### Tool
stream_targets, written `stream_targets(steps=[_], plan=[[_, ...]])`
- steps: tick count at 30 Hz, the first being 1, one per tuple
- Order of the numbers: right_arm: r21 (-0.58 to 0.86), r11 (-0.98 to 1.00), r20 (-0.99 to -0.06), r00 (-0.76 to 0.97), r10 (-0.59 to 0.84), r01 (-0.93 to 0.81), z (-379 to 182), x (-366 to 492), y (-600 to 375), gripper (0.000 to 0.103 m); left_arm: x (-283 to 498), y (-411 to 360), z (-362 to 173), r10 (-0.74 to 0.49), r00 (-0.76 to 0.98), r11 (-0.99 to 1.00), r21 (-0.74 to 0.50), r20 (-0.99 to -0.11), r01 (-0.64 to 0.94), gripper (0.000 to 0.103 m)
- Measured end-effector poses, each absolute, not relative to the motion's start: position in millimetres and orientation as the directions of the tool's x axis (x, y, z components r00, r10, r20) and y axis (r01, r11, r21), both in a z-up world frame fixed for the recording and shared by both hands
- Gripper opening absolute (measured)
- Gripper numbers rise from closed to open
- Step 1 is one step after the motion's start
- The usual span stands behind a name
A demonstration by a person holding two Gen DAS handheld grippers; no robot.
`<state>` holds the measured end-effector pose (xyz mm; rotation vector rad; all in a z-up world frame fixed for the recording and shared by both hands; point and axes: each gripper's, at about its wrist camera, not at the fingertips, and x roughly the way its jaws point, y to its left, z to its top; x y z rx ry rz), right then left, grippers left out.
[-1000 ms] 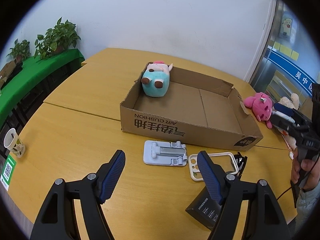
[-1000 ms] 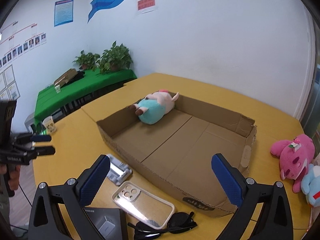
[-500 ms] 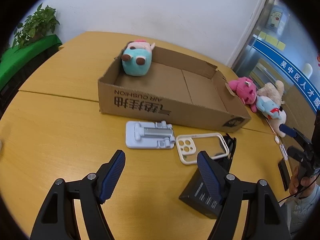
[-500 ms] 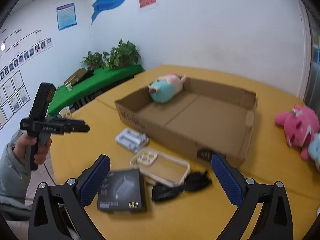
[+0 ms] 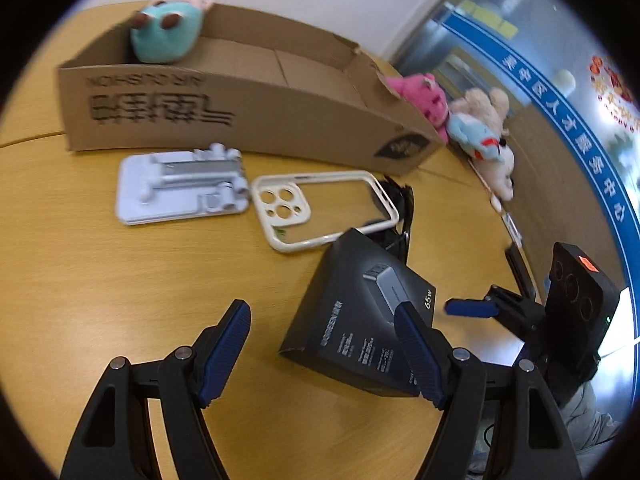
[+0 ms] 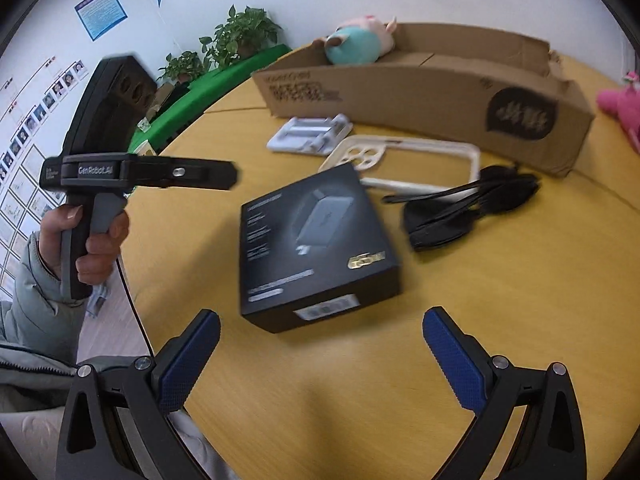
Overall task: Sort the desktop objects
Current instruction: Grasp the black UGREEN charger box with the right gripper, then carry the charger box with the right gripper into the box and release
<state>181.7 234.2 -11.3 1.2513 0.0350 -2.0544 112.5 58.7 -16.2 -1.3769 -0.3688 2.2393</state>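
A black charger box (image 5: 360,316) (image 6: 316,244) lies flat on the wooden table. My left gripper (image 5: 320,340) is open, its right finger over the box's near edge. My right gripper (image 6: 320,344) is open and empty, just short of the box. Behind the box lie a cream phone case (image 5: 320,208) (image 6: 400,160), a white phone stand (image 5: 180,188) (image 6: 310,136) and black sunglasses (image 5: 394,216) (image 6: 468,208). A cardboard box (image 5: 240,116) (image 6: 420,96) holds a teal plush (image 5: 166,30) (image 6: 354,44).
A pink plush (image 5: 426,98) (image 6: 620,108) and a light plush toy (image 5: 484,136) lie right of the cardboard box. The table edge runs near the other gripper in each view. A green-covered table with plants (image 6: 232,40) stands at the back left.
Both grippers have moved down and closer to the black charger box. The right gripper has swung round to face it from the near side. Both stay open.
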Motion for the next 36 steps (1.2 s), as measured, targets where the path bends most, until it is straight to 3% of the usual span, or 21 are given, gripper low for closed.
stream_targets(steps=[8,11,18,26,36], plan=[[0.180,-0.815,-0.835,-0.352,-0.422,0.550,-39,189,198,0.103,97,94,-48,0.616,-0.234,-0.774,-0.522,-0.752,-0.358,0.073],[0.155,-0.824,-0.838,-0.369,-0.401,0.545,-41,190,201,0.103,106,92,-47,0.636,-0.202,-0.751,-0.538,-0.745,-0.382,0.068],[0.105,-0.819,-0.814,-0.425,-0.396,0.564,-42,187,197,0.102,92,80,-57,0.678,-0.215,-0.730,-0.612,-0.703,-0.303,0.066],[0.073,-0.762,-0.799,-0.420,-0.430,0.643,-32,192,183,0.098,114,76,-47,0.605,-0.295,-0.795,-0.544,-0.740,-0.266,0.066],[0.038,-0.745,-0.707,-0.509,-0.491,0.666,24,178,169,0.098,113,68,25,0.523,-0.478,-0.852,-0.424,-0.706,-0.308,0.066]])
